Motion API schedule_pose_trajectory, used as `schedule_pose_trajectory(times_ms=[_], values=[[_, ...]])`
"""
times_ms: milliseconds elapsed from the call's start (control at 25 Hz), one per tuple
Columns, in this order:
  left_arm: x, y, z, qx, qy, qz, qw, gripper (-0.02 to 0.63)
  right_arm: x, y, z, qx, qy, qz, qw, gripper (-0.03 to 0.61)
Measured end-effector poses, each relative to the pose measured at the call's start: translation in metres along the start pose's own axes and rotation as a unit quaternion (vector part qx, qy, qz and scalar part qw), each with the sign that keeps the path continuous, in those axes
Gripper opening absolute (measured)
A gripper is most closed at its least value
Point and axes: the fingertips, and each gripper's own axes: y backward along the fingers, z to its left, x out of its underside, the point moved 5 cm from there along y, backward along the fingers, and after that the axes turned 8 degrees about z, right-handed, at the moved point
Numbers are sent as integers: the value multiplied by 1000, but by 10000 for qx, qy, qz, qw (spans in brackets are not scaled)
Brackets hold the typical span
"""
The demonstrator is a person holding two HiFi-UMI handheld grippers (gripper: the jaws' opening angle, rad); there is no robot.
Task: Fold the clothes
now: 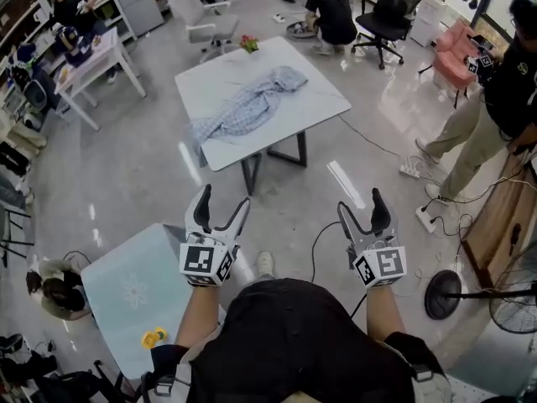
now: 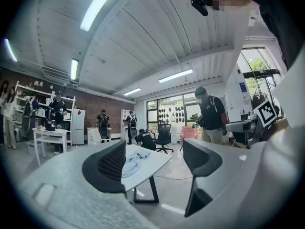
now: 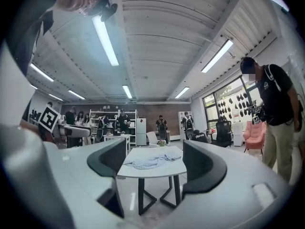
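**1. Left gripper** [image 1: 224, 200]: held level in front of the operator's torso, pointing toward the white tabletop [image 1: 310, 91]. Jaws released and spread wide, nothing btwn them. In the left gripper view only floor and the far-off tabletop show in the gap.

**2. Right gripper** [image 1: 362, 201]: same attitude, beside the left one but apart from it. Jaws released and spread wide, empty. In the right gripper view the tabletop sits framed btwn the jaws, well beyond them.

**3. Garment** [image 1: 252, 103]: light blue-grey checked cloth, unfolded. It lies bunched in a long diagonal heap across the tabletop, from the near-left edge toward the far-right part. Well apart from both grippers, w/ open floor btwn.

**4. Small red-green item** [image 1: 249, 43]: at the far edge of the tabletop, not touching the garment.

**5. Surroundings:**
- Pale-blue low table [image 1: 134, 292] at the operator's left, w/ a yellow item [image 1: 153, 337] on it.
- Standing person [image 1: 495, 99] at right.
- Black office chair [image 1: 388, 11] and pink chair [image 1: 457, 53] beyond the tabletop.
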Motion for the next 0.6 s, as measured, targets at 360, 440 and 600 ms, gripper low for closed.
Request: schedule_pose_trajectory(times_ms=[360,440,600], values=[[-12,-53,90,301,52,-93,9995,382,-21,-105,28,235,61,-2,9997,362],[-11,-59,105,329,109,-79,9994,382,-23,-123,35,236,67,43,9997,362],[-2,-76,127,401,207,66,9990,382,-26,-145,44,254,80,77,9996,362]])
